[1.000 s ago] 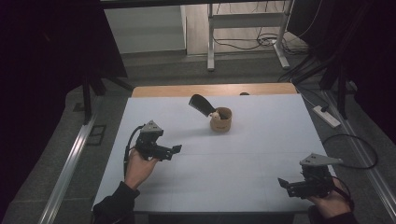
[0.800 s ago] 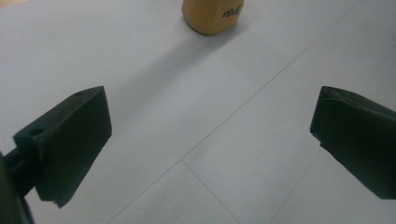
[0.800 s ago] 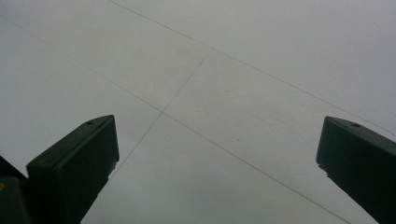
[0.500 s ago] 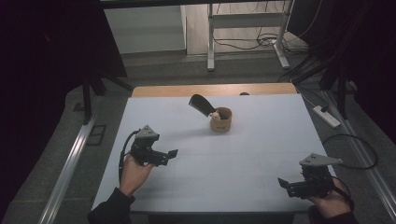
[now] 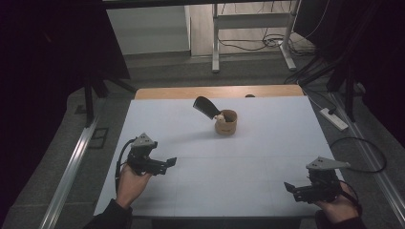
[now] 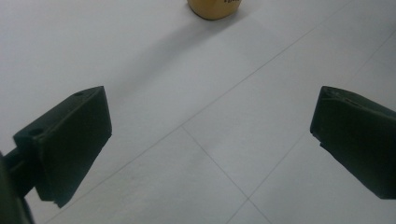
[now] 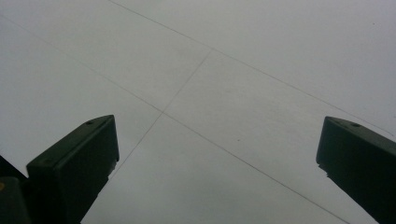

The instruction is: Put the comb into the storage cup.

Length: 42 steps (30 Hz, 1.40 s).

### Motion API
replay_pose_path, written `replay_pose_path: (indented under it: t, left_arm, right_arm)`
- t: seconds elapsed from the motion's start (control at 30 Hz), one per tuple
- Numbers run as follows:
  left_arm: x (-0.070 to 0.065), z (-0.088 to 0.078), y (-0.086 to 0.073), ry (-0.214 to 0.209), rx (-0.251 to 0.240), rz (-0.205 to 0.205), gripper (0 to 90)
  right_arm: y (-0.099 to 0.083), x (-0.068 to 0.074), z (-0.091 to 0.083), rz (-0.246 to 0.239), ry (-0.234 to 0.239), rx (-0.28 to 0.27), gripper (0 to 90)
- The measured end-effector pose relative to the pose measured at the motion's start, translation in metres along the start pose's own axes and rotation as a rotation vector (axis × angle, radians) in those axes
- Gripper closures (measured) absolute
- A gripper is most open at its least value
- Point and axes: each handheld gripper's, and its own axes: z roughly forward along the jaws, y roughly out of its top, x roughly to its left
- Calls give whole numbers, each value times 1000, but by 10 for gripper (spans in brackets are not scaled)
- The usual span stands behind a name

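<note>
High view: a small tan wooden cup, a black spatula propped inside, is seen mid-table; left gripper and right gripper are held spread, empty, well short of it.

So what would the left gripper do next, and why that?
Probably move forward across the table toward the small tan cup with the black spatula leaning out of it. The left gripper has its jaws wide open with nothing between them, and in the left gripper view the cup lies ahead, well beyond its reach.
</note>
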Motion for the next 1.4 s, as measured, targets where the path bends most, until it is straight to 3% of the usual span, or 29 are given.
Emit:
replay_pose_path:
  t: [0.6, 1.4]
  left_arm:
    - [0, -16, -17, 9, -6, -30, 0]
    - [-3, -38, -39, 54, 0, -45, 0]
  right_arm:
    - [0, 1, 0, -3, -2, 3, 0]
    - [0, 1, 1, -4, -6, 6, 0]
